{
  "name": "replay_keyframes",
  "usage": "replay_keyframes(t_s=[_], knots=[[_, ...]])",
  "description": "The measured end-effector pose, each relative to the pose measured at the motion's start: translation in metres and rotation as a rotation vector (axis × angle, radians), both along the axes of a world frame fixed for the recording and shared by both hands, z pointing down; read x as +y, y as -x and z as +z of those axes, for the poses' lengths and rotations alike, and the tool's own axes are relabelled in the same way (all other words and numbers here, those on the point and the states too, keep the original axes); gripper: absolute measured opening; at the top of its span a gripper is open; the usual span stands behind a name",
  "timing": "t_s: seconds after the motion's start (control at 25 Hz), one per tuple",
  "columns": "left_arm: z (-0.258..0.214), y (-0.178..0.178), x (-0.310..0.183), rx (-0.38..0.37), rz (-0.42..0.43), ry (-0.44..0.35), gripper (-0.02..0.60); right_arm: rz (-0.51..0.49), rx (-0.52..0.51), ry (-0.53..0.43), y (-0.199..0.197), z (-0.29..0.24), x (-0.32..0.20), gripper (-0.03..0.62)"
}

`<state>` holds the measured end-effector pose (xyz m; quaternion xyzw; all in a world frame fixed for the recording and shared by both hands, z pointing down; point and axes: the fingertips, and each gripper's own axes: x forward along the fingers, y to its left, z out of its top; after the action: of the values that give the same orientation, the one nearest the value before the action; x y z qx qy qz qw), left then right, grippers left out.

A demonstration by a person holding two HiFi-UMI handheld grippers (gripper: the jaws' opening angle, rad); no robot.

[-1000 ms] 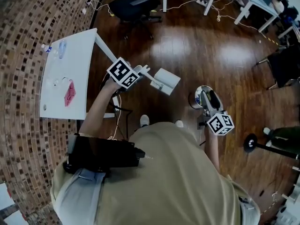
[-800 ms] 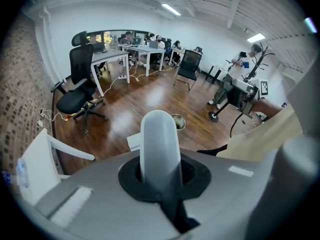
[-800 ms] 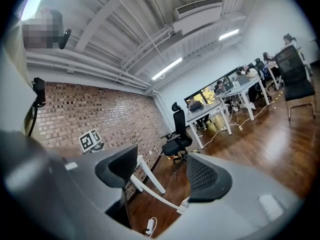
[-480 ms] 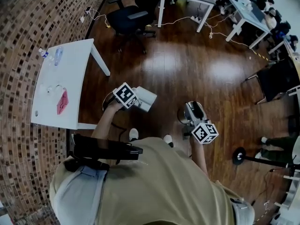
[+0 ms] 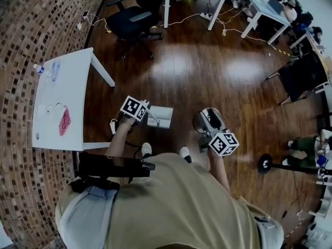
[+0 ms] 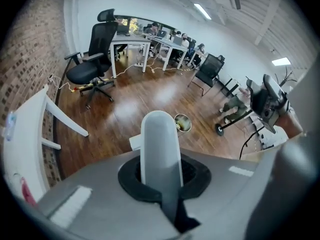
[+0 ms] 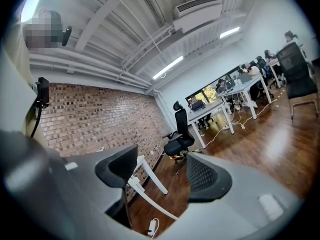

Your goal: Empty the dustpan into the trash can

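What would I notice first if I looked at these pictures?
The white plastic dustpan catches the eye first, low near the dark wooden floor just ahead of the person's feet, its pale handle clamped in the left gripper. Right beside it sits a small round shiny trash can, with the right gripper over it, jaws apart and empty. A white table stands by the brick wall.

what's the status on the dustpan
Left gripper shut on dustpan. Right gripper open, empty, overlapping trash can in head view. Dustpan beside can, not over it. Nothing between them.
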<state>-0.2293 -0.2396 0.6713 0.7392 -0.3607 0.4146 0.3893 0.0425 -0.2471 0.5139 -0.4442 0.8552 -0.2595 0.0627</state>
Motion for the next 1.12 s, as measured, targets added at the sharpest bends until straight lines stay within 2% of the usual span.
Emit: replay_keyframes(t_s=[0.2,0.44,0.6,0.76,0.96,1.04,1.12], knots=[[0.024,-0.002,-0.004,0.029,-0.095,-0.006,0.003,0.007,0.003,-0.009,-0.001,-0.001,0.0,0.293],[0.054,-0.029,-0.02,-0.019,-0.024,-0.07,0.003,0.035,0.015,0.012,-0.01,0.004,0.0,0.293],[0.091,-0.029,-0.025,-0.054,-0.046,-0.113,0.003,0.044,0.024,0.01,-0.011,0.006,0.001,0.293],[0.12,-0.028,-0.028,-0.105,0.0,-0.165,0.005,0.057,0.03,0.009,-0.016,0.005,0.002,0.293],[0.136,-0.014,-0.042,-0.148,-0.05,-0.171,0.0,0.065,0.036,0.022,-0.024,0.012,0.007,0.293],[0.135,-0.004,-0.043,-0.196,-0.05,-0.181,0.0,0.068,0.039,0.037,-0.023,0.016,0.012,0.293],[0.139,-0.004,-0.042,-0.198,-0.051,-0.178,0.001,0.067,0.04,0.05,-0.022,0.019,0.015,0.292]])
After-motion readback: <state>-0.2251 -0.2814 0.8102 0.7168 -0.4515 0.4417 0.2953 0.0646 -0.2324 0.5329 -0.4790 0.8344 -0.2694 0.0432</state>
